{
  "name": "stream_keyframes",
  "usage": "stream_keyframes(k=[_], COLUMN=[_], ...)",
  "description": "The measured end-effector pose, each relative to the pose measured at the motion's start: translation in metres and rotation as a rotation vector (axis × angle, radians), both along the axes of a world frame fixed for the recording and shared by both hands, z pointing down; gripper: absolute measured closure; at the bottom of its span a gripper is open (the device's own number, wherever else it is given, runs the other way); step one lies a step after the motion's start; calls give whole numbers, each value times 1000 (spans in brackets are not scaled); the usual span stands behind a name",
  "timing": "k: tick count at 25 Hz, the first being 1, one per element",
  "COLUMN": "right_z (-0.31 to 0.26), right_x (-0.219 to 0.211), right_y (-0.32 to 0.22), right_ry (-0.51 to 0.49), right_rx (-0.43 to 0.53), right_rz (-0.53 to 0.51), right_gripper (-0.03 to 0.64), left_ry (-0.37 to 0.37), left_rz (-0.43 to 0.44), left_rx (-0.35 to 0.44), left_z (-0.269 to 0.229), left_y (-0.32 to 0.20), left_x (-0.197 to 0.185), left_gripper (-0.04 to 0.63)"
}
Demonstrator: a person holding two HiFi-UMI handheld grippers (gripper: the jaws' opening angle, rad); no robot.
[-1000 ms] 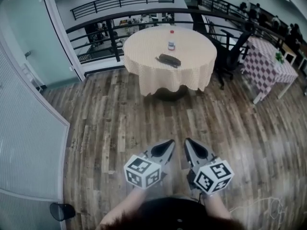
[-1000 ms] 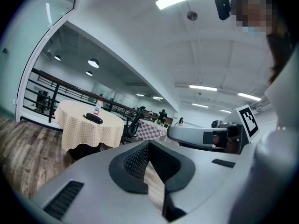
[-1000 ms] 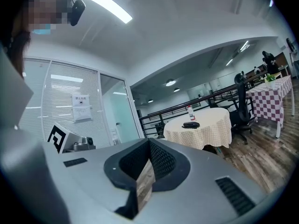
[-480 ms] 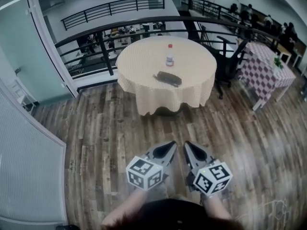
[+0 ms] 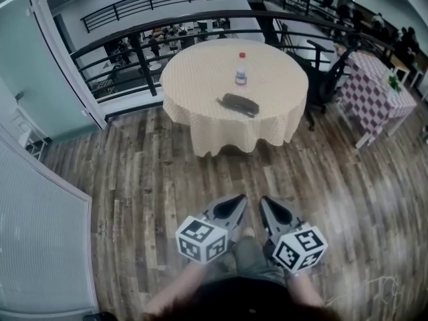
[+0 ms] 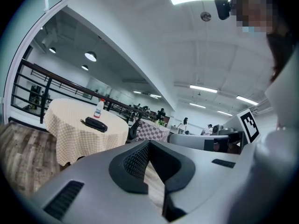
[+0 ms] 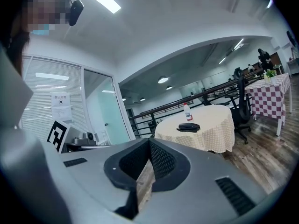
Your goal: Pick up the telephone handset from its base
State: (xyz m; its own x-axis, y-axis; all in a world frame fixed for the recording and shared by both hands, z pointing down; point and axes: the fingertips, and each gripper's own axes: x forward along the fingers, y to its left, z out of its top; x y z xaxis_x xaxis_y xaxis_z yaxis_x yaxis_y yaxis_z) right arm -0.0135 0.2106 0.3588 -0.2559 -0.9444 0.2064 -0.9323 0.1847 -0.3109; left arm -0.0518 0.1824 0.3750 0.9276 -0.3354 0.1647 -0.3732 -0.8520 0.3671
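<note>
On round cream-clothed surface (image 5: 200, 92): dark oblong telephone handset (image 5: 239, 104) is lying near clear plastic bottle (image 5: 241, 69).
Room: black metal railing (image 5: 134, 37) is curving behind.
Claws: left claw (image 5: 239, 199), right claw (image 5: 265, 200) are hovering closed, empty, over wooden plank floor (image 5: 154, 172).

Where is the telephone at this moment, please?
In the head view, the telephone lies near the middle of the round table, just on the near side of the bottle, in the upper half of the picture.

— What is the round table (image 5: 200, 89) wearing?
— Cream checks. The telephone (image 5: 239, 104) on it is looking black, and the bottle (image 5: 241, 72) is showing a red cap.
— And on the right?
— The far table (image 5: 372, 97) is wearing purple-and-white checks.
</note>
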Motion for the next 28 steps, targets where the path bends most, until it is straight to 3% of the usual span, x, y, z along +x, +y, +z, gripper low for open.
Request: stream_keyframes(k=[11,20,28], right_z=[10,8,-6], right_x=[13,78,117], right_y=[-77,-165,-233], right_ry=[-8,-23,-42], right_rx=[-12,-1,-5], right_rz=[-72,-63,-115], right_gripper=[607,607,607], left_ry=[-26,-32,-33], left_rz=[-11,-42,-98], left_rx=[-13,-14,-22], left_z=[12,15,5], left_y=[-64,-149,-216], left_x=[26,74,115], left_gripper=[589,589,589])
